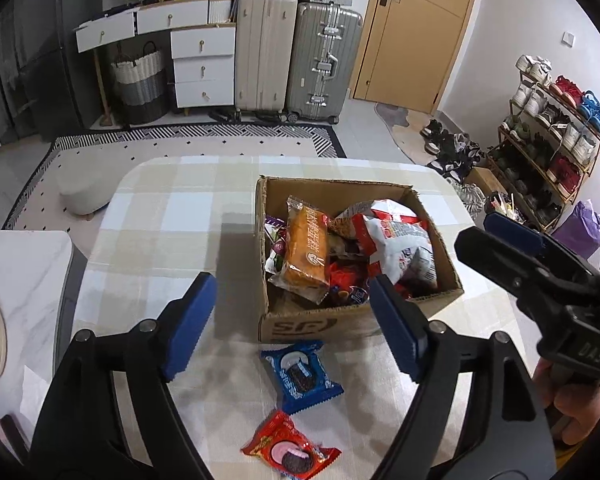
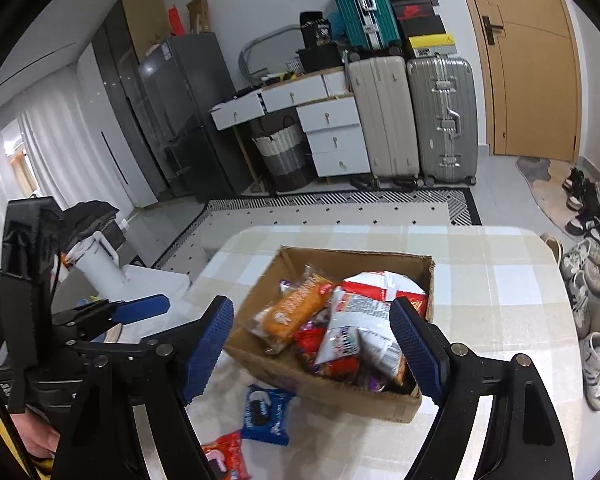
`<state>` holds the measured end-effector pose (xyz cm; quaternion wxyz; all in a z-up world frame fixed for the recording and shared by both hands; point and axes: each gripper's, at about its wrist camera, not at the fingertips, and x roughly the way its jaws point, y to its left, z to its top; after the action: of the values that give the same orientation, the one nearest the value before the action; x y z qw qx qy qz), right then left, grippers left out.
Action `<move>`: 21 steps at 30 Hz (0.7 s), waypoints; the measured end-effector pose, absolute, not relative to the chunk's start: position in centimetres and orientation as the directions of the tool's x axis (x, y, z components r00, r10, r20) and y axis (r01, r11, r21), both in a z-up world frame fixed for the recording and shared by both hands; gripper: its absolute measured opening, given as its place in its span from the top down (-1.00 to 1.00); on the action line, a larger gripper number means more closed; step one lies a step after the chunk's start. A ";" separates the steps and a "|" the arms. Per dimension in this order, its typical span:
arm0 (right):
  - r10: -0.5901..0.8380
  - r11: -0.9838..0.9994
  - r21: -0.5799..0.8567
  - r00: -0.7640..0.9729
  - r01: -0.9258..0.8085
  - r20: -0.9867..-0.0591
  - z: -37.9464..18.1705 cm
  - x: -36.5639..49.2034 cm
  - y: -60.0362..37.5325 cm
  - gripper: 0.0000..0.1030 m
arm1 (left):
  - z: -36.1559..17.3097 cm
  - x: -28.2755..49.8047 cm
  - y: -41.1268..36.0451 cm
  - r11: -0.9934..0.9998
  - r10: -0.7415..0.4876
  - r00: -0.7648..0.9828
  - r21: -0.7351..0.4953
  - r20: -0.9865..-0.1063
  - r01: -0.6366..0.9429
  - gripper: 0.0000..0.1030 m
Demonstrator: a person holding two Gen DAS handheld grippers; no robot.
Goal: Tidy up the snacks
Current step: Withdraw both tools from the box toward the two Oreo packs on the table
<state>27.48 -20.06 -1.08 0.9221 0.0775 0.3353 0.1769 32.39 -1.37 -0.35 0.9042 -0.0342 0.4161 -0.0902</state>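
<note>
Two loose cookie packs remain outside the cardboard box (image 1: 360,320), and the coming move turns on how they lie against that box. Both sit on the checked worktop (image 1: 160,216) on the near side of the box, toward the person. In the left wrist view the blue cookie pack (image 1: 301,374) lies just beside the box's near wall, apart from it by a thin strip of cloth, tilted, its long axis running roughly away from the box toward the camera. The red cookie pack (image 1: 290,446) lies nearer the person again, beyond the blue one as reckoned from the box, its long axis slanted across the view.

Going left to right: the left gripper (image 1: 296,320) hangs above the box's near left corner, with the blue pack just below the gap between its jaws. Those jaws stand wide apart and released, with nothing between the pads. I judge this the nearer hand to both packs, since they lie almost straight under it.

The right gripper (image 2: 316,350) hangs over the box's near wall, looking into the heap of snacks, the orange cake pack (image 2: 292,312) and white crisp bag (image 2: 360,320) among them. Its jaws are likewise spread and empty. From there the blue pack lies to the lower left of the box, under the left pad, so it would need a reach back and across.
</note>
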 end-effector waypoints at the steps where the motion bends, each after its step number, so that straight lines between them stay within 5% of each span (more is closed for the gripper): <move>1: 0.382 0.924 0.261 0.720 -0.280 -0.580 -0.7 26.8 -20.0 -0.64 | 0.0 31.8 -1.3 0.982 -0.188 0.643 -0.133 -0.743 0.134 -0.52; 10: 0.406 0.913 0.250 0.771 -0.321 -0.490 2.5 20.3 -19.3 -0.90 | 2.2 26.8 0.3 0.987 -0.157 0.689 -0.134 -0.707 0.088 -0.59; 21: 0.406 0.911 0.253 0.816 -0.326 -0.410 4.7 11.1 -19.0 -0.98 | 5.2 15.3 1.7 0.991 -0.121 0.791 -0.113 -0.599 0.066 -0.70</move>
<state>11.14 -19.03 4.70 0.9491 0.0857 0.2336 0.1929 15.32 1.73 5.16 0.9454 -0.0431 0.3192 -0.0493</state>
